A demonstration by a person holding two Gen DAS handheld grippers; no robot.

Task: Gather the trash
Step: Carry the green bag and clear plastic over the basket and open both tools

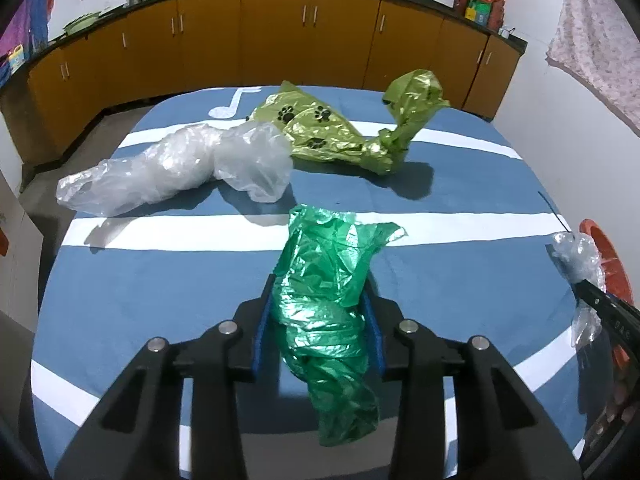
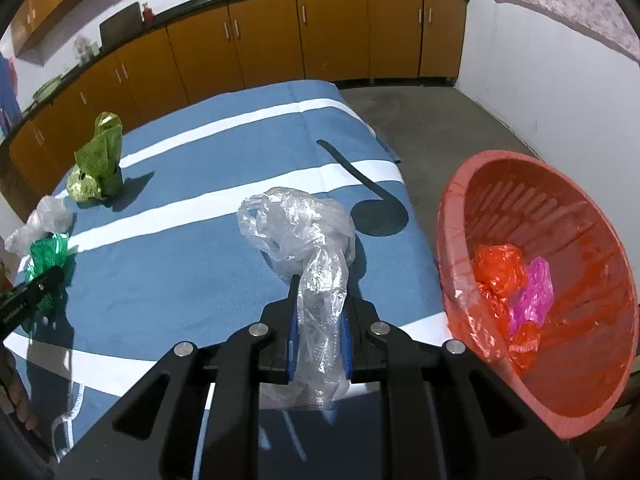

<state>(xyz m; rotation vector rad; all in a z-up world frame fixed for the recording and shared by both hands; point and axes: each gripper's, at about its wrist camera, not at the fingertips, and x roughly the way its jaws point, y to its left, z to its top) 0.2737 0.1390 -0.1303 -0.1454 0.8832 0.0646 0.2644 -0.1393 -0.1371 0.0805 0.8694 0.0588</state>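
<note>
A crumpled green plastic bag (image 1: 328, 248) lies on the blue striped cloth (image 1: 160, 280), and my left gripper (image 1: 320, 284) is shut on it, both blue pads against its sides. My right gripper (image 2: 320, 292) is shut on a clear plastic bag (image 2: 300, 224) that bunches up above the fingers. To its right stands a red basket (image 2: 448, 208) holding an orange bag (image 2: 500, 268) and a pink bag (image 2: 532, 292). Farther back on the cloth lie another clear bag (image 1: 180, 168) and a yellow-green paw-print bag (image 1: 328, 128).
Orange cabinets (image 1: 280, 40) under a dark counter run along the far wall. Bare concrete floor (image 2: 420, 120) lies past the table's right edge. A patterned cloth (image 1: 592, 48) hangs on the right wall. A hand (image 2: 16, 400) shows at the lower left of the right wrist view.
</note>
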